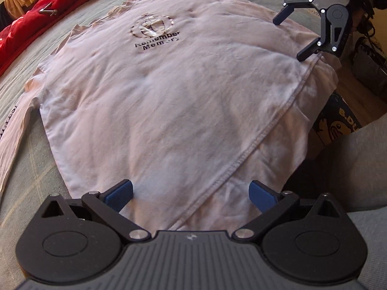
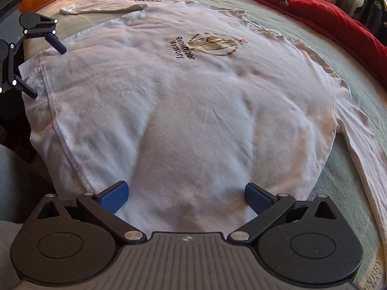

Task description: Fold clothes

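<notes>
Left tongs [image 1: 191, 195] are held with both jaws spread wide, nothing gripped between the blue pads. Right tongs [image 2: 186, 197] are likewise held wide apart, nothing gripped.

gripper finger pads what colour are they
Blue pads, clearest in the right wrist view.

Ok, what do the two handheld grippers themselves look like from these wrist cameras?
They look alike. The left gripper has a black body with a ribbed grey centre plate, two round black discs, black linkage arms with silver pivot bolts, and blue ribbed pads on its fingers. The right gripper shows the same build and blue pads. No cables or sleeves are visible.
</notes>
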Motion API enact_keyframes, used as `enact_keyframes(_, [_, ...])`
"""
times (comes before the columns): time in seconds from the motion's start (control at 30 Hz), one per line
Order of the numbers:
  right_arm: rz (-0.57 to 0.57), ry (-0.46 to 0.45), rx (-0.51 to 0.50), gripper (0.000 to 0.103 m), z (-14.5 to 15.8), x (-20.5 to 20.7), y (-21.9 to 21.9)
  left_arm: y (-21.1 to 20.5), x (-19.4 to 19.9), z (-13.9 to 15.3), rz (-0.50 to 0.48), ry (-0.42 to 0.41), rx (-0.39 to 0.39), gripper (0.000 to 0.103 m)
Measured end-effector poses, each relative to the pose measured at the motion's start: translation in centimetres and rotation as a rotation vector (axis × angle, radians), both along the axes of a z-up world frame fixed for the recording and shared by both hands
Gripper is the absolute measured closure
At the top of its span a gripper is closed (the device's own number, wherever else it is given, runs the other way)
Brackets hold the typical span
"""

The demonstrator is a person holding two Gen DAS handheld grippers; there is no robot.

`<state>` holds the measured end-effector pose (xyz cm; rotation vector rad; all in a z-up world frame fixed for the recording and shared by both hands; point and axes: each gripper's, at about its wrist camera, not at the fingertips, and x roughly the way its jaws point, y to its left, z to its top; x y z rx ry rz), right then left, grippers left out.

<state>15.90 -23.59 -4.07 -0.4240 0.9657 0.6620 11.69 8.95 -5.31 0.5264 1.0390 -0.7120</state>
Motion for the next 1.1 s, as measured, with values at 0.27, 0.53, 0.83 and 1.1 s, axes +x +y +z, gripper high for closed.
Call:
enact_keyframes(0.27, [0.356,-0.123,0.116,0.000,0.9,-1.3,7.2,-5.3,1.6,0.4,-0.186,-0.161,-0.153,0.002])
enact_keyframes(0.53, [0.492,-0.127,0.090,0.000,-1.7,-2.9,7.5,-4.8,-0.3,-2.2,-0.261,-0.123,-0.113,0.001])
enact_keyframes(0.83, [0.557,-0.059,-0.085,0.000,-0.9,-5.6,2.6,-0.4,-3.8,-0.2,-0.221,0.016,-0.002,0.002])
enact_keyframes(1.1, [0.348,-0.046,-0.009,0.000,0.2,0.4,2.6,-0.9,3.5,1.3,-0.048,-0.102,-0.084,0.002])
